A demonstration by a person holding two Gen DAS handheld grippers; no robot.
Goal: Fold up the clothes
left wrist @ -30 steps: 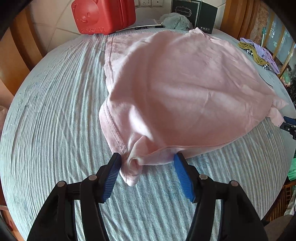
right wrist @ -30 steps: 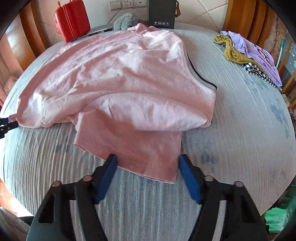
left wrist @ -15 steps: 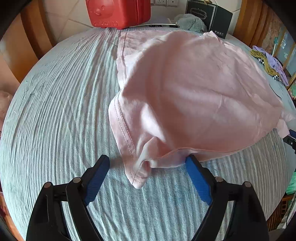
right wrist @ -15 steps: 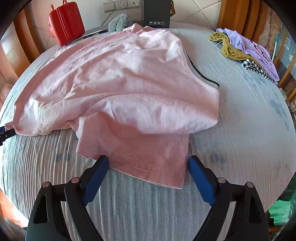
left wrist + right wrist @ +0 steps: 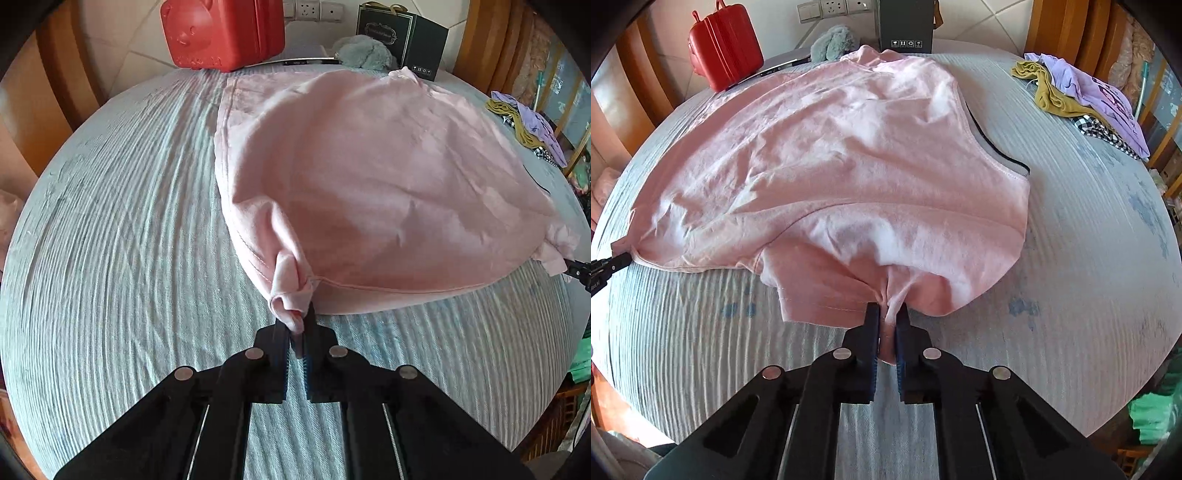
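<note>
- Left gripper (image 5: 297,332): clenched on a bunched corner of the pink T-shirt (image 5: 369,177), right at the near hem. Fabric wad sits between the pads, jaws nearly together.
- Right gripper (image 5: 886,332): also clamped on the same shirt, pinching the edge of the lower layer that pokes out from under the top fold (looks like a sleeve or hem end, can't say which).
- Shirt lies across the striped bedspread (image 5: 110,240), partly doubled over, puffed up in the middle, wrinkled. Not a flat, tidy fold as it lies.
- I see each gripper's tip at the edge of the other's view, so the two holds are at opposite near corners, well apart.
- My read: both corners held, a lift-and-carry fold or a straightening pull is in hand. Can't settle which from this.
- To do it well: keep both grips level, tension the edge between them evenly so the trapped air spills out, avoid dragging the bedspread with it.
- Risk: left hold is on a rolled wad, could slip or leave a twisted corner.
- Keep clear of the red suitcase (image 5: 726,46) and the clothes pile (image 5: 1082,96) (far right).
</note>
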